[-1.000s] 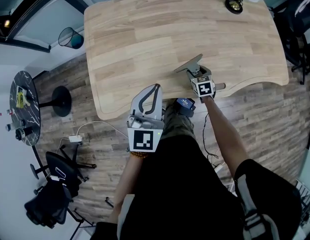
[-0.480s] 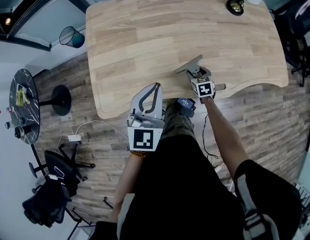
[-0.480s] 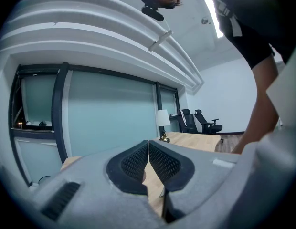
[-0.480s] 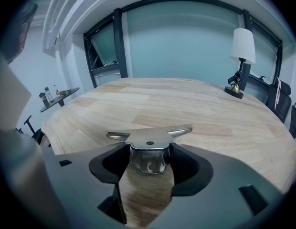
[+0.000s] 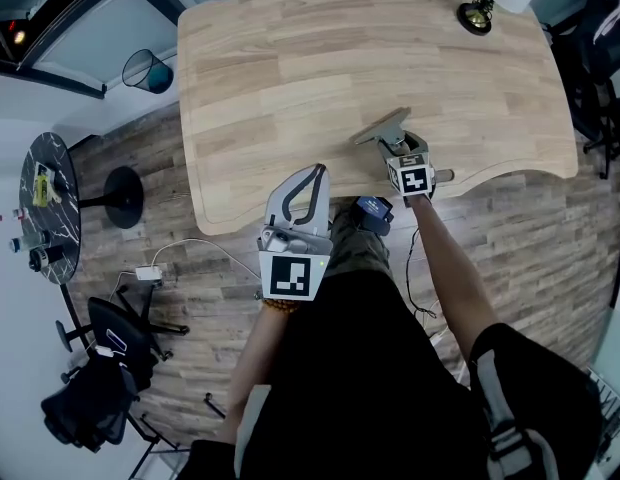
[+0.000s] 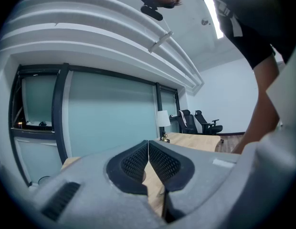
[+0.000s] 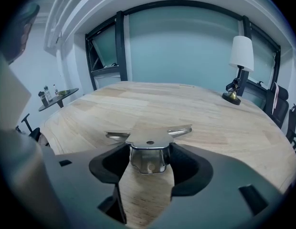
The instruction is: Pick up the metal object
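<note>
A shiny metal object (image 7: 149, 147) with a flat winged top is clamped between the jaws of my right gripper (image 7: 148, 160). In the head view that metal object (image 5: 381, 128) hangs just over the near edge of the wooden table (image 5: 290, 58), with the right gripper (image 5: 395, 144) shut on it. My left gripper (image 5: 302, 190) is held off the table, near the person's lap, its jaws pressed together with nothing between them. The left gripper (image 6: 148, 157) points up toward the glass wall.
A white lamp (image 7: 240, 61) and a small brass item (image 5: 474, 14) stand at the table's far right corner. Office chairs (image 5: 600, 38) sit to the right. A round side table (image 5: 45, 208), a waste bin (image 5: 145, 72) and a black chair (image 5: 105, 368) stand on the floor to the left.
The whole head view has shifted slightly right and down as the head moved. Both grippers keep their places relative to the table and the metal object stays gripped.
</note>
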`<state>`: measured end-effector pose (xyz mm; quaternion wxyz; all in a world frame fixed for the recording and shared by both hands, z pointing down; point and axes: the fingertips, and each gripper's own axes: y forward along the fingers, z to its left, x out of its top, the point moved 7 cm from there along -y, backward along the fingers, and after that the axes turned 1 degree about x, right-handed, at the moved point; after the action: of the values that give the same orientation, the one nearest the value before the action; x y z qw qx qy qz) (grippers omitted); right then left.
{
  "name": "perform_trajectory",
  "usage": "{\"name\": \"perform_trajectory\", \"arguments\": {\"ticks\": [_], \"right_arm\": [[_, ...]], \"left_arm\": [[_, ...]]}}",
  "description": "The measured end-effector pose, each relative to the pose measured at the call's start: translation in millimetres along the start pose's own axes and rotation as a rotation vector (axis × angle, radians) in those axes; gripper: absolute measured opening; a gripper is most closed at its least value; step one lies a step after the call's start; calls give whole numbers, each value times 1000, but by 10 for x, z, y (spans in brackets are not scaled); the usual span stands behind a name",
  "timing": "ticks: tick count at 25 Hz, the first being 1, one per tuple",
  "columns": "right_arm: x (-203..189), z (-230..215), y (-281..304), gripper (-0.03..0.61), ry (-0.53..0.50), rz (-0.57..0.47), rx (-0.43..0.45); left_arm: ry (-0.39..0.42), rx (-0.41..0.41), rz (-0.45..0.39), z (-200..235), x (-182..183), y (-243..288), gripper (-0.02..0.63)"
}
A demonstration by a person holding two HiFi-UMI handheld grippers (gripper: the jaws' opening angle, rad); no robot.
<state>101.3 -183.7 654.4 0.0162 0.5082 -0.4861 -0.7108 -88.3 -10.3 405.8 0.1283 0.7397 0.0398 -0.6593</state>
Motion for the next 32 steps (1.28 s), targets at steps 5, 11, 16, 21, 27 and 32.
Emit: {"name": "perform_trajectory", "arguments": {"ticks": [5,11,16,21,27,32], "right_arm": [[48,-4,-67,261,-3,-14,-5],[91,-10,-125,261,23,-31,-21],[179,-4,-193,261,18,-54,-28],[284,-24,-284,261,17,-87,-40],[390,-33,-401,261,23,-120,-47],[502,-30,-508,261,29,-151,-52]], "left_arm": [[-15,7,-5,13,10,-19,17],[-5,7,-25,33,44,-26,17],[-10,11,-36,47,67,-42,17],[-23,13,-39,46,75,-33,17],[-24,9,-57,48,119,-5,17],[-30,-2,-65,28,133,16,17]]}}
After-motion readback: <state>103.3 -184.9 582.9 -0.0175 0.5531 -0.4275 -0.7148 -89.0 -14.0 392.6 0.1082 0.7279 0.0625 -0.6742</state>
